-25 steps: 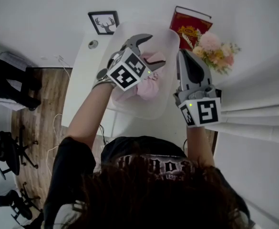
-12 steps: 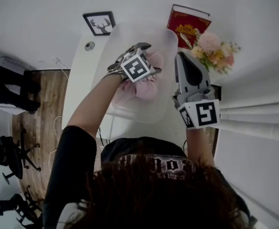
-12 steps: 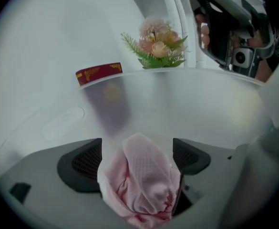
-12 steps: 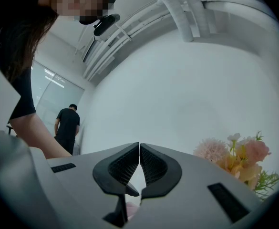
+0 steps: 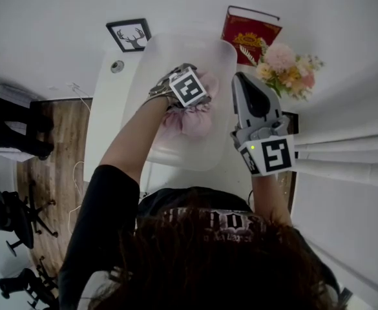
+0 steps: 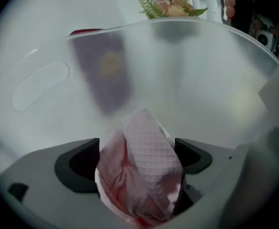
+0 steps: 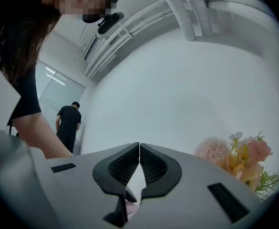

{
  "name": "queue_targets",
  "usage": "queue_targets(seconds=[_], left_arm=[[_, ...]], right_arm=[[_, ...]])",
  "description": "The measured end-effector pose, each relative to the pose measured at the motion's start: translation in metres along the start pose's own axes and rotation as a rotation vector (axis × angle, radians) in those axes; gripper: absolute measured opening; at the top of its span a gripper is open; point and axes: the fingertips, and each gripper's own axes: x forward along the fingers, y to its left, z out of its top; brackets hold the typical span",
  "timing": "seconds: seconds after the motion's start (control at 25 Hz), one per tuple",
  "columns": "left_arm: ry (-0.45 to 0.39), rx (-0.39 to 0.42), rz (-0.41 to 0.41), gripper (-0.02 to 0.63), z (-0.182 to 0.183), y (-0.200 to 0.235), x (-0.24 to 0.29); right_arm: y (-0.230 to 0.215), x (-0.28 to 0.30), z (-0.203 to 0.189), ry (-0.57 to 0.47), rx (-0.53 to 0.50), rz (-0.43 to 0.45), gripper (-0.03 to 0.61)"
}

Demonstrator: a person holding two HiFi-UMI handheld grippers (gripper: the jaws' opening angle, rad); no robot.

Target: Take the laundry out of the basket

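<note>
While the pink cloth [image 6: 144,166] lies bunched in the basket [image 5: 224,76], the left gripper [image 6: 138,149] straddles it, its jaws just opened wide and not pinching. The right gripper [image 7: 139,146] is clenched, empty, beside the basket. Cloth judged light and limp; grasp a raised fold.

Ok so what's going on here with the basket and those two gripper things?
A person is taking laundry out of a translucent basket. The left tongs reach down inside it. Their jaws have just been opening and stand wide, with a bunched pink cloth between them, not yet clamped. The right tongs are shut and empty, held beside the basket. The cloth is still in the basket.
</note>
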Motion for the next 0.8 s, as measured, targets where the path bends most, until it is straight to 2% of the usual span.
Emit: queue_targets(seconds=[0.12, 0.28, 0.44, 0.56, 0.64, 0.8], left_arm=[[0.05, -0.022, -0.032, 0.483, -0.008, -0.001, 0.009], [0.138, -0.09, -0.125, 0.483, -0.023, -0.01, 0.02], [0.182, -0.149, -0.195, 0.482, -0.027, -0.015, 0.031], [0.215, -0.155, -0.225, 0.476, -0.029, -0.019, 0.036], [0.223, -0.144, -0.235, 0.451, -0.029, -0.022, 0.038], [0.228, -0.093, -0.24, 0.357, -0.028, -0.029, 0.038]], right_arm=[[0.001, 0.002, -0.001, 0.003, -0.002, 0.007, 0.029], [0.003, 0.003, -0.002, 0.008, -0.009, 0.013, 0.028], [0.001, 0.003, -0.005, 0.016, -0.015, 0.011, 0.028], [-0.004, 0.003, -0.007, 0.019, -0.01, 0.002, 0.028], [-0.006, 0.003, -0.008, 0.018, -0.005, -0.003, 0.028], [-0.008, 0.004, -0.01, 0.019, -0.002, -0.011, 0.028]])
